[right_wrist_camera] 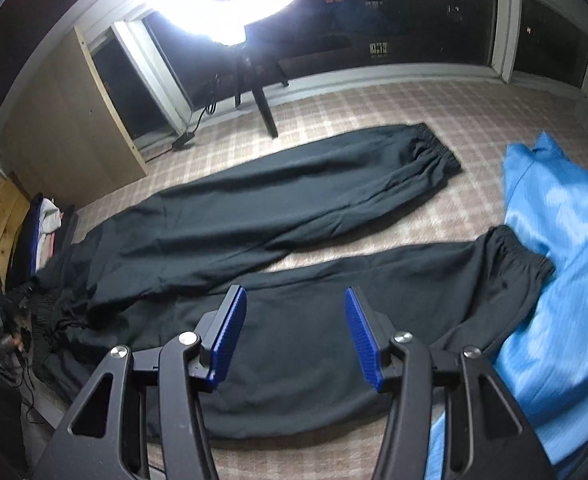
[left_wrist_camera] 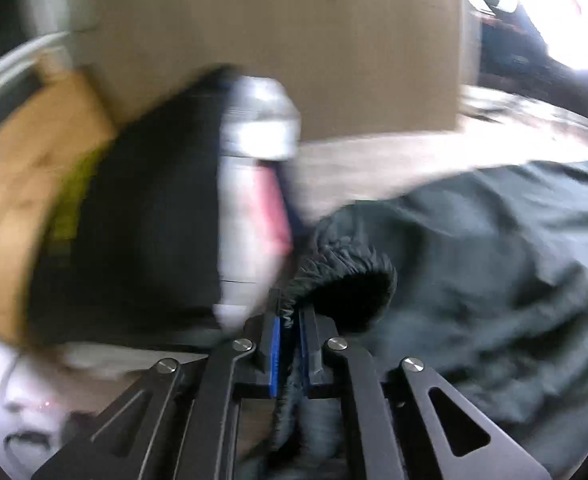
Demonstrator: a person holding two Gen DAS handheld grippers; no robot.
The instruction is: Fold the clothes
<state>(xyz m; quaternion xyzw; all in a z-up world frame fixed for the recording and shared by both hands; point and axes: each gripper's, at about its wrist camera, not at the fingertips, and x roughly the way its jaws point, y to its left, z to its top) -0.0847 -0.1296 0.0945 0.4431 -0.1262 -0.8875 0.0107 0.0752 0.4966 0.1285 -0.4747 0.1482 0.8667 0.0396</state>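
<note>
The folding looked barely begun. At the far left of the spread, the left gripper [left_wrist_camera: 290,328] had its jaws pinched narrow on the gathered waistband [left_wrist_camera: 346,276] of the black sweatpants [right_wrist_camera: 222,196], lifting that end slightly while the rest lay on the checked floor covering [right_wrist_camera: 374,100]; the left wrist view was blurred, so little else there could be read; moving right, both legs lay stretched out flat and apart, their elastic cuffs [right_wrist_camera: 434,148] unfolded; the right gripper [right_wrist_camera: 296,332] hung above the nearer leg with jaws wide and holding nothing; at the far right a blue garment [right_wrist_camera: 554,264] lay crumpled, touching the near cuff, not yet folded; no fold appeared made on either piece.
</note>
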